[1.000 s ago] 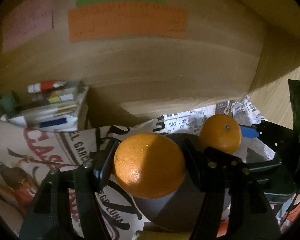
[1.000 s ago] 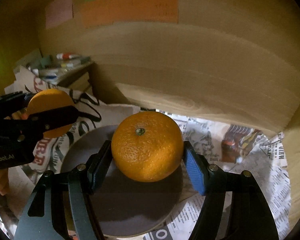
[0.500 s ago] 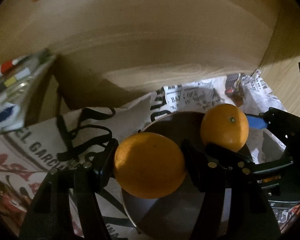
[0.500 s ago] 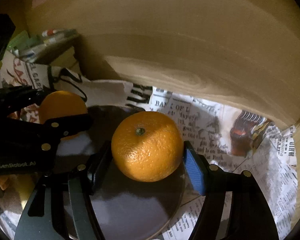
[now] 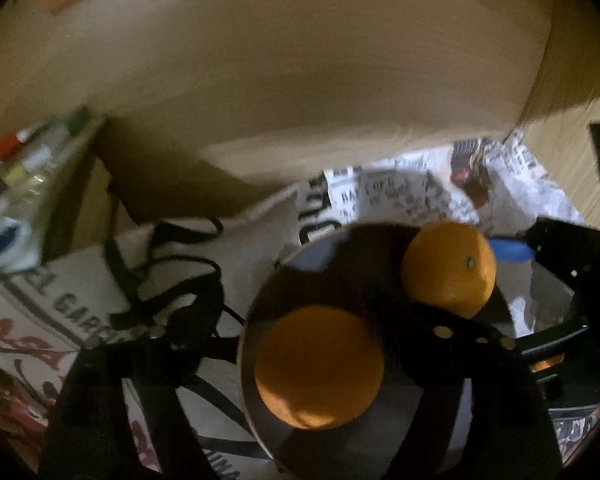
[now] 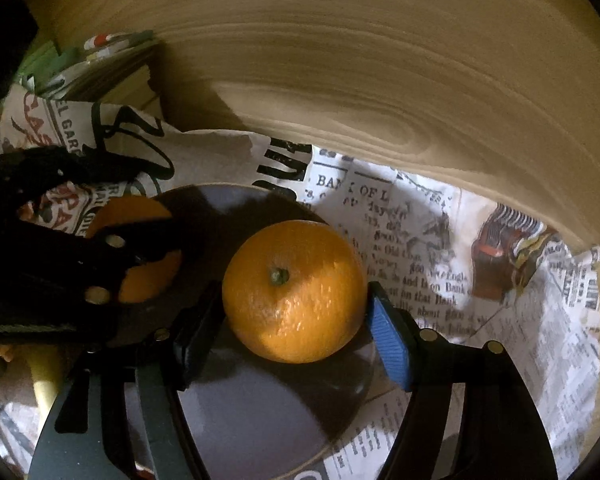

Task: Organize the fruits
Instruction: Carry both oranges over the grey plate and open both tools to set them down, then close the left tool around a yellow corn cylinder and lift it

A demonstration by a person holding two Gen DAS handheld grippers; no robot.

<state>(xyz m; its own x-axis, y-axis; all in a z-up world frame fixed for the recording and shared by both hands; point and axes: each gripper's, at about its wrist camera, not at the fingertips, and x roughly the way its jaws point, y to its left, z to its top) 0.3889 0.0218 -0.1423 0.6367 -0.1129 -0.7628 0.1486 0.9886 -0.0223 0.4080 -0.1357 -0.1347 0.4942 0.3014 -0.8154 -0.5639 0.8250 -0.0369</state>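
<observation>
Orange fruit fills both views: two oranges in all, one to each gripper, and both sit over a single dark plate (image 6: 260,412) that lies on newspaper (image 6: 500,320) covering the worktop. The left gripper (image 5: 296,344) has its jaws spread wider than its orange (image 5: 319,366); a gap shows on the left side, so the fruit looks released and resting on the plate's left half, though blur leaves the right-side contact unclear. The right gripper (image 6: 292,320) has its jaws pinching the second orange (image 6: 294,290) at its widest part, stem up, low over the plate's far right portion. To finish this placement well, I would lower the right-hand orange until it bears on the plate, well inside the rim, then part the jaws slowly and evenly so neither pad nudges it into a roll. The left gripper should back straight out without brushing its fruit. One printed bag (image 5: 72,308) lies left of the plate, and one stack of boxes (image 5: 24,184) stands against the wooden back wall (image 6: 380,80).
</observation>
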